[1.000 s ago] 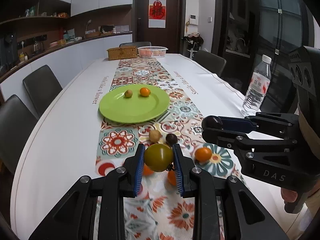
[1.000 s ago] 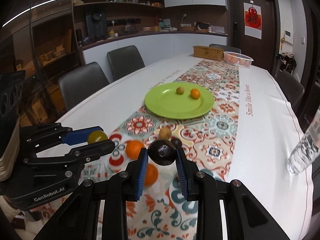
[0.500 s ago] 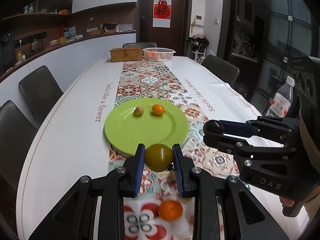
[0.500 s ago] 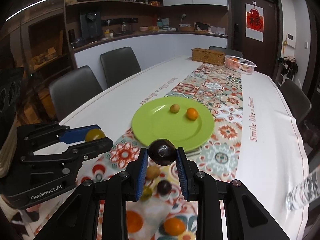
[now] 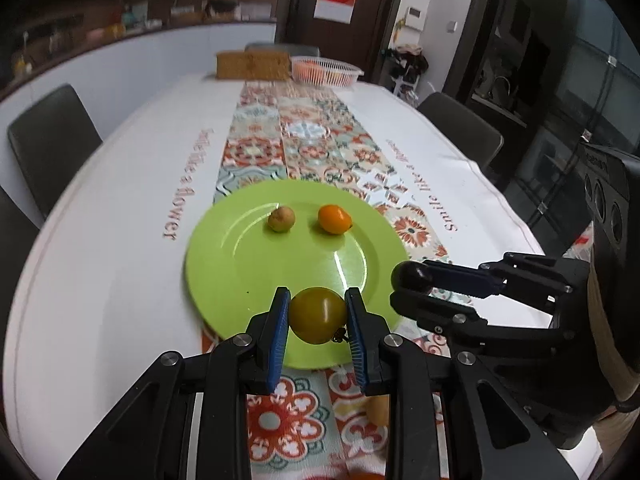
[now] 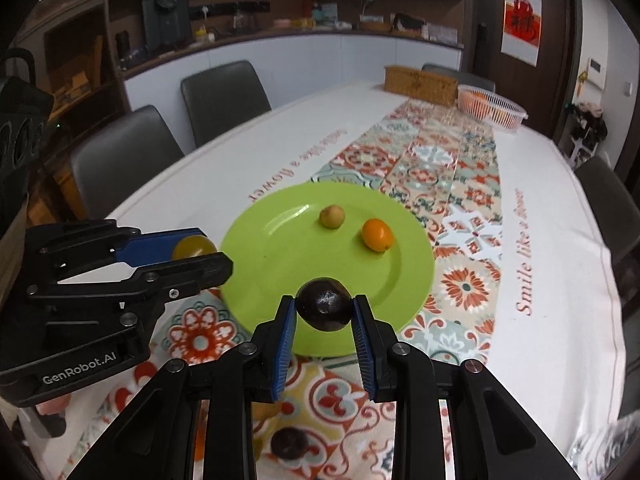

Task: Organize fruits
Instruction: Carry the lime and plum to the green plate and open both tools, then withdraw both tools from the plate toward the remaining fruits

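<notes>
My left gripper [image 5: 319,326] is shut on a yellow-green tomato [image 5: 318,314], held over the near rim of the green plate [image 5: 240,280]. On that plate lie a small tan fruit [image 5: 281,219] and an orange kumquat [image 5: 334,219]. In the right wrist view my right gripper [image 6: 325,322] is shut on a dark purple fruit [image 6: 325,309] above the plate's [image 6: 280,264] near edge. The left gripper shows there at the left with the tomato [image 6: 194,246]; the right gripper's dark fruit [image 5: 410,276] shows in the left wrist view.
A patterned runner [image 5: 304,136] runs down the white table. Another dark fruit [image 6: 289,442] and a tan one [image 5: 378,408] lie on it near me. A wicker box [image 5: 253,65] and a white basket [image 5: 324,71] stand at the far end. Grey chairs [image 6: 224,96] line both sides.
Both grippers have travelled forward along the table with their fruits, from over the loose fruits on the runner to the near edge of the green plate. The water bottle left the left view.
</notes>
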A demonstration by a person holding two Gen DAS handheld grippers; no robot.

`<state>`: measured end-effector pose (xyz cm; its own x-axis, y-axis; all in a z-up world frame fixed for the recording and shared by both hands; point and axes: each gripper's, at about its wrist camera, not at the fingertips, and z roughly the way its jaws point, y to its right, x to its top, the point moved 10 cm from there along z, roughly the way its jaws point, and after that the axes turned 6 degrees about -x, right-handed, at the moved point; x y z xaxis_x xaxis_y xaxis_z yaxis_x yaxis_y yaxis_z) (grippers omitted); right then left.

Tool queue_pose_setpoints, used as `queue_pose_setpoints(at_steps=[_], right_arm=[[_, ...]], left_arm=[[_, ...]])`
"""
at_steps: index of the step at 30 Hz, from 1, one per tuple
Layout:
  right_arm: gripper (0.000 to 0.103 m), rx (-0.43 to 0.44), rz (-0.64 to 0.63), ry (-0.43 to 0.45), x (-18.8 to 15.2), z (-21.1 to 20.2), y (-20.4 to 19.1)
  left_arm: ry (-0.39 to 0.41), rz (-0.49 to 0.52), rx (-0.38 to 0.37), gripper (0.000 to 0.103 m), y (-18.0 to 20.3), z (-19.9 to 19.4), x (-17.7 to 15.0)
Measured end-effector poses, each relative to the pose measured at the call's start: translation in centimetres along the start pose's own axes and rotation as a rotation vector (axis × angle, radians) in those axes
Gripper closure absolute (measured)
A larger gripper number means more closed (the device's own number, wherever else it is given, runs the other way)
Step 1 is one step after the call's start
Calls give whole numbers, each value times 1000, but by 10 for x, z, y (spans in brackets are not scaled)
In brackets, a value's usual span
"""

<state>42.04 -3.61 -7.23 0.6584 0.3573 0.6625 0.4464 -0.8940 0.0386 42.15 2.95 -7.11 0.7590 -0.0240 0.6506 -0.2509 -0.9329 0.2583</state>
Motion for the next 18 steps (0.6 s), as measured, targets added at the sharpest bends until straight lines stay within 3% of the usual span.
queue_pose_setpoints(at_steps=[7,9,18], right_arm=[[73,-3,6,-72,-4,34,5],[73,-10,18,-77,-5,38,9],[67,-27,69,-38,-6,20,22]], left_arm=[[-74,-6,4,72,-11,33,-6],[-66,9,39,65,-15,33,-5],[-5,50,138,60,-17,0,-4]])
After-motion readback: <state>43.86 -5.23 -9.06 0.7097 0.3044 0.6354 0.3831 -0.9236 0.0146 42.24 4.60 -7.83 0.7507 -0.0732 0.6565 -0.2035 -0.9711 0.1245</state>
